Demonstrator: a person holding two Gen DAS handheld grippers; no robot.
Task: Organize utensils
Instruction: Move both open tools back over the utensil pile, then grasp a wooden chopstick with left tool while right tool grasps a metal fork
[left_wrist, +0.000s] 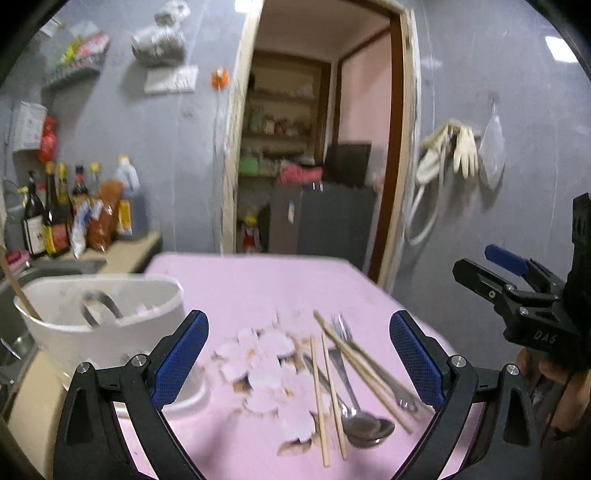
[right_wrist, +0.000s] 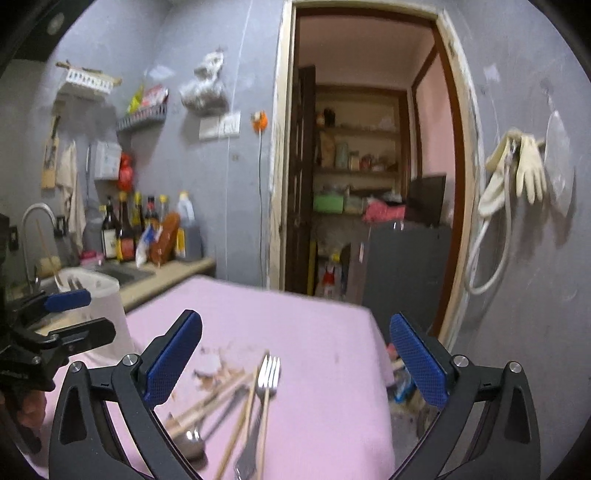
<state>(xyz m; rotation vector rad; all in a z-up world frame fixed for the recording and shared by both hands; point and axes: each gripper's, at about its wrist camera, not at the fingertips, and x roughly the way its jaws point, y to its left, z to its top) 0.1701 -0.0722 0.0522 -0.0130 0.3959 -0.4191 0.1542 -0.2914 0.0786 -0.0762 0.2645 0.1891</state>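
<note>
A loose pile of utensils lies on the pink table (left_wrist: 258, 284). It holds wooden chopsticks (left_wrist: 318, 398), forks (left_wrist: 341, 328) and spoons (left_wrist: 369, 428). My left gripper (left_wrist: 297, 332) hovers open just before the pile with nothing between its fingers. A white utensil holder (left_wrist: 99, 317) stands at the table's left edge with a metal spoon and a wooden stick inside. My right gripper (right_wrist: 295, 332) is open and empty above a fork (right_wrist: 269, 373), chopsticks (right_wrist: 236, 428) and a spoon (right_wrist: 192, 443). It also shows in the left wrist view as the right gripper (left_wrist: 472, 260).
The table's pink covering is torn in patches (left_wrist: 266, 365) beside the pile. A counter with sauce bottles (left_wrist: 55, 218) and a sink with a tap (right_wrist: 33, 221) lie to the left. An open doorway (right_wrist: 369, 184) is behind the table. Gloves (right_wrist: 524, 170) hang on the right wall.
</note>
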